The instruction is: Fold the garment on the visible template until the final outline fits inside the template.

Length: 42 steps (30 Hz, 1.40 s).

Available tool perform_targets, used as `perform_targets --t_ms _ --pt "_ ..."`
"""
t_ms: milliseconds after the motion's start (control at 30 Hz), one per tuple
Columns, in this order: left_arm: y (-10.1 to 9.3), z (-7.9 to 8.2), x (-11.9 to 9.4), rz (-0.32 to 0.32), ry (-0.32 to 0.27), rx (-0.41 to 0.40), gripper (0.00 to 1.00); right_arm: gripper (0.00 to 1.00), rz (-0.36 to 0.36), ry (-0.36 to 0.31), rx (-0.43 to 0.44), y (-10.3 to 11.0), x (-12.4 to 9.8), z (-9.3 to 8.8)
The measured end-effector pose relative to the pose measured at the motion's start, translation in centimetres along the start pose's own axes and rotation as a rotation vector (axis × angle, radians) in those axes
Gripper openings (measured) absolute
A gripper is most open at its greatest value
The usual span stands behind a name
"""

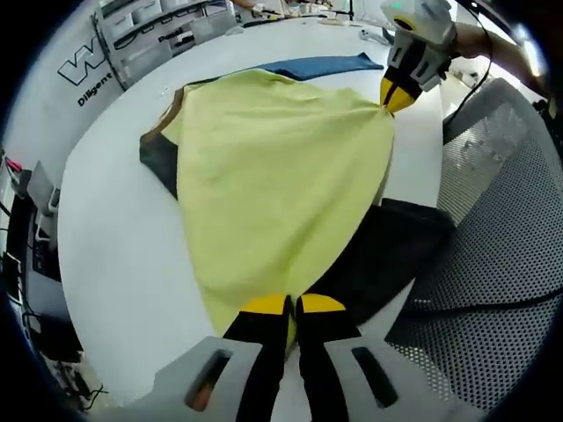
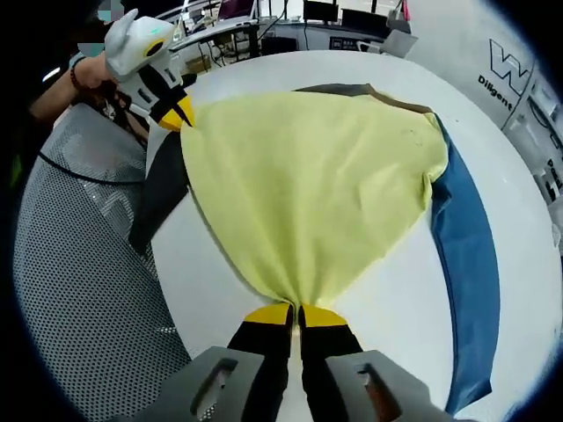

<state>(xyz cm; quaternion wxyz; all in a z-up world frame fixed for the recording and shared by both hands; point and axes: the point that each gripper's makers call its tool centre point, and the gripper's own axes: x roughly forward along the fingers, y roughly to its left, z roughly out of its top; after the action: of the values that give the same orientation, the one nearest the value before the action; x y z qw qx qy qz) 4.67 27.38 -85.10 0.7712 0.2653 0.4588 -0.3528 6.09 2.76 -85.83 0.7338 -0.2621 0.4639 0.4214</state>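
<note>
You hold the yellow garment (image 1: 281, 185) stretched between both tools over the round white table (image 1: 114, 237): your left gripper (image 1: 293, 305) has its yellow-tipped jaws pinched shut on one gathered corner of the cloth, and your right gripper (image 2: 297, 315) is clamped the same way on the opposite corner. In the left gripper view the right gripper (image 1: 398, 97) comes in at the upper right, its tip biting the cloth close to the table's edge; in the right gripper view the left gripper (image 2: 179, 112) sits at the upper left with a hand (image 2: 92, 75) behind it. The far edge of the garment lies on the tabletop, over a dark sheet (image 1: 158, 163) that pokes out along one side and hangs off the near table edge (image 1: 387, 255). A blue strip (image 2: 466, 255) lies just beside the garment; the right gripper view shows its long curve toward the table rim, the left gripper view its far end (image 1: 317, 65) past the cloth. Open white tabletop runs around the far and left sides. A perforated grey mesh chair (image 2: 79, 290) stands against the near edge, by both tools.
</note>
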Motion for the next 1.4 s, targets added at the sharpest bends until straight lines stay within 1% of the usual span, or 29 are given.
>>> perform_targets --t_ms 100,200,267,300,400,433,500,567,600,633,700,733,767,800,833,900,933,1033,1133,1233,1333,1400 --pt "0.1 -0.1 0.0 0.005 0.002 0.004 0.05 0.00 0.000 0.000 0.002 0.0 0.0 0.0" --pt "0.0 -0.1 -0.2 0.008 -0.003 -0.011 0.07 0.00 0.001 0.000 0.007 0.0 0.0 0.0" --pt "0.0 0.0 -0.4 0.021 -0.019 -0.005 0.11 0.00 0.001 0.001 0.007 0.0 0.0 0.0" --pt "0.0 0.0 -0.5 0.026 -0.022 -0.008 0.15 0.00 0.000 0.000 0.008 0.0 0.0 0.0" --pt "0.1 -0.1 -1.1 0.045 -0.040 -0.032 0.21 0.00 0.001 0.000 0.011 0.0 0.0 0.0" --pt "0.3 -0.1 -1.3 0.057 -0.056 -0.061 0.24 0.00 0.001 0.000 0.012 0.0 0.1 0.0" --pt "0.5 -0.3 -1.7 0.081 -0.059 -0.084 0.33 0.00 0.001 0.002 0.010 0.0 0.1 0.0" --pt "0.9 -0.5 -2.0 0.111 -0.065 -0.134 0.40 0.00 0.000 0.002 0.012 0.0 0.0 0.0" --pt "0.9 -0.7 -2.1 0.118 -0.069 -0.171 0.46 0.00 0.000 0.002 0.011 0.0 0.0 0.0" --pt "1.0 -0.7 -2.1 0.127 -0.072 -0.182 0.51 0.00 0.001 0.002 0.011 0.0 0.0 0.0" --pt "1.1 -0.9 -2.4 0.152 -0.075 -0.280 0.56 0.00 0.001 0.002 0.014 0.0 0.1 0.0" --pt "1.0 -1.0 -2.4 0.152 -0.074 -0.291 0.58 0.00 0.001 0.001 0.014 0.0 0.1 0.0" --pt "0.8 -1.1 -2.6 0.160 -0.072 -0.352 0.61 0.00 0.002 0.000 0.016 0.0 0.1 0.0" --pt "0.6 -1.2 -2.6 0.161 -0.066 -0.380 0.64 0.00 0.002 -0.001 0.017 0.0 0.1 0.0" --pt "0.5 -1.1 -2.5 0.155 -0.068 -0.374 0.63 0.00 0.002 -0.001 0.018 0.0 0.1 0.0" --pt "0.5 -1.2 -2.6 0.174 -0.072 -0.407 0.63 0.00 0.002 -0.004 0.021 0.0 0.1 0.0" --pt "0.7 -1.3 -2.4 0.187 -0.072 -0.396 0.61 0.00 0.002 -0.004 0.021 0.0 0.1 0.0" --pt "1.0 -1.9 -2.2 0.205 -0.043 -0.394 0.57 0.00 -0.005 -0.008 0.023 -0.1 0.0 0.0" --pt "1.4 -2.0 -2.3 0.196 -0.060 -0.412 0.55 0.00 -0.014 -0.010 0.021 -0.1 -0.3 0.0" --pt "1.3 -2.1 -2.1 0.195 -0.052 -0.404 0.55 0.00 -0.018 -0.018 0.028 -0.3 -0.6 0.2" --pt "1.0 -1.4 -2.0 0.191 -0.063 -0.386 0.56 0.00 -0.018 -0.025 0.038 -0.4 -0.7 0.5" --pt "0.8 -1.2 -1.6 0.189 -0.052 -0.369 0.57 0.00 -0.018 -0.028 0.042 -0.5 -0.7 0.6"
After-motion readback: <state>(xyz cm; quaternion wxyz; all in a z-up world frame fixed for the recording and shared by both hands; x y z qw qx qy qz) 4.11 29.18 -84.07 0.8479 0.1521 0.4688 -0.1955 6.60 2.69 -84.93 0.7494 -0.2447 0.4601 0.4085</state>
